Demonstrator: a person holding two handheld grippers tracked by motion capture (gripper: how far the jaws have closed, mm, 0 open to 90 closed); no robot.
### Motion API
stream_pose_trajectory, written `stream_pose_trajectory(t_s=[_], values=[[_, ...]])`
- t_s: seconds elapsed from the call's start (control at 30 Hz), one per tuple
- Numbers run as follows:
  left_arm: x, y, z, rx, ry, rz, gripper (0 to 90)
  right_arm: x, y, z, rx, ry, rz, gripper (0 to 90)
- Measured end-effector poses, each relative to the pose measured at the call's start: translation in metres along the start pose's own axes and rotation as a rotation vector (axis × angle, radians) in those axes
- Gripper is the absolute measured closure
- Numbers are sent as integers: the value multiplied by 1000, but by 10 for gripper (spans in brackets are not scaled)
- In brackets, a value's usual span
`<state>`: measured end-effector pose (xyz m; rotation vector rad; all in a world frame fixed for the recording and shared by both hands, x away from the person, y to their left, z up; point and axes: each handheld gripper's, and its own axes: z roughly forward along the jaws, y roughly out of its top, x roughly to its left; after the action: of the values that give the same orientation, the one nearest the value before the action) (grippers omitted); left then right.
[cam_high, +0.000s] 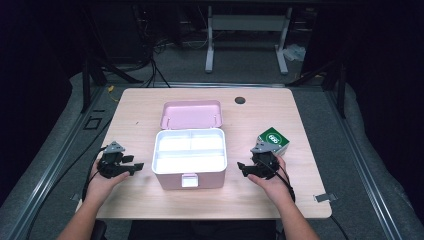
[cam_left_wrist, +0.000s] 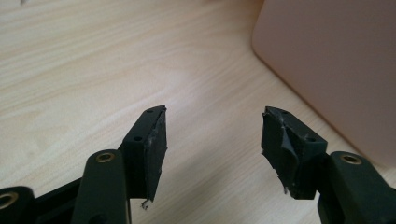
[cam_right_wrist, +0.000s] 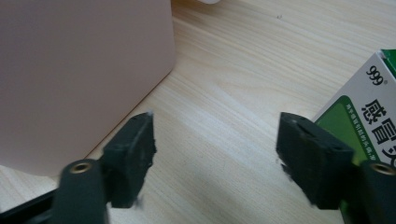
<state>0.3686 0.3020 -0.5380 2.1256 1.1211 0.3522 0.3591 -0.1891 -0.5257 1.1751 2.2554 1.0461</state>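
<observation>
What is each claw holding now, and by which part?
Nothing is held. The left claw is open over bare table; the right claw is open between the pink box and green carton.

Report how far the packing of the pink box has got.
Done: the pink box stands open, lid back, compartments looking bare. In hand: nothing; left gripper and right gripper rest open beside it. Left: the green-and-white carton sits outside on the table, presumably to go in.

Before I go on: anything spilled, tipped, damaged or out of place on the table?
Nothing serious. The pink box sits square with its lid open and its white tray looks empty. The green and white carton rests beside the right tool. The pads of the left tool look torn and ragged at the edges.
</observation>
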Motion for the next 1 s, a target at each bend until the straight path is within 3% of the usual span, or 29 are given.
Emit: stream_pose_trajectory(t_s=[0.33,0.53,0.73,0.83,1.0], values=[[-6,-1,-3,20,-6,23,406,3,-2,0,-22,-4,-7,398],[-6,0,-1,41,-15,47,407,1,-2,0,-21,-15,-14,397],[-7,0,0,42,-19,56,408,-6,-4,3,15,-11,38,376],[-8,1,-2,34,-17,58,409,-5,-5,1,17,-10,35,376],[-11,7,-9,16,-50,60,411,-2,-3,-2,3,3,36,363]])
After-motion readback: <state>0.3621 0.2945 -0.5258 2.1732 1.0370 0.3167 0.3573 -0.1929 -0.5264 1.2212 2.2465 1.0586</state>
